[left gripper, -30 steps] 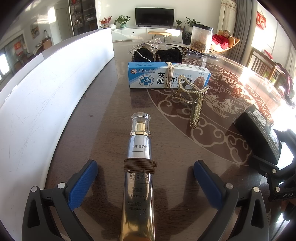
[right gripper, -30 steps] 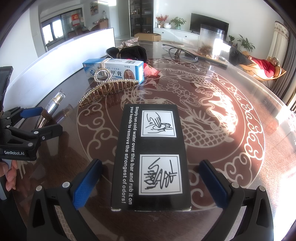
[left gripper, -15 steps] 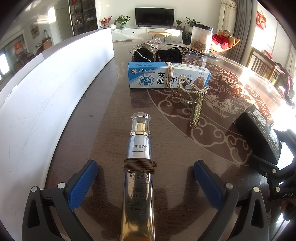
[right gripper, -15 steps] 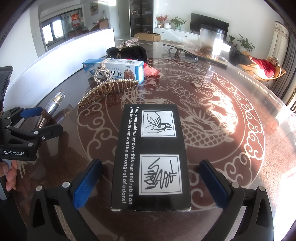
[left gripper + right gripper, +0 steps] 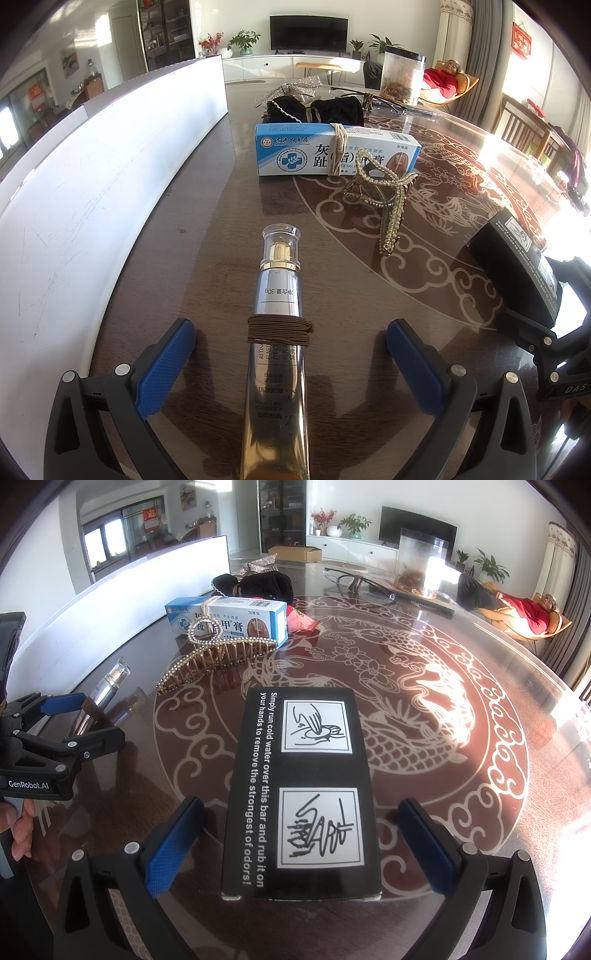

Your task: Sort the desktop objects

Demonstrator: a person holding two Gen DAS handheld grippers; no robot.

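Your left tool [image 5: 290, 354] is spread wide, its blue pads clear on both sides of the silver tube [image 5: 277, 332] that lies lengthwise between them on the bench [image 5: 207, 229]. Nothing is gripped yet. The tube points away from you, clear cap at the far end, with a brown hair tie [image 5: 279, 328] wound around its middle. Lined up like this, the pads look set to close on the tube's sides near that band.

Your right tool [image 5: 301, 845] is equally released, straddling the black box [image 5: 301, 794], which lies flat with its printed face up and its long axis running between the pads. That alignment lets you squeeze across the narrow width, probably the only span the tool can take.

Beyond the tube, a beaded hair clip [image 5: 388, 199] stands on its teeth just in front of the blue and white medicine box [image 5: 332, 155], which also has a band around it. Behind that sit dark fabric items [image 5: 314, 109], glasses [image 5: 354, 581] and a clear jar [image 5: 402, 77]. A white board [image 5: 92, 177] runs along the bench's left edge.

Both grasps seem about to begin; sorting is barely under way.
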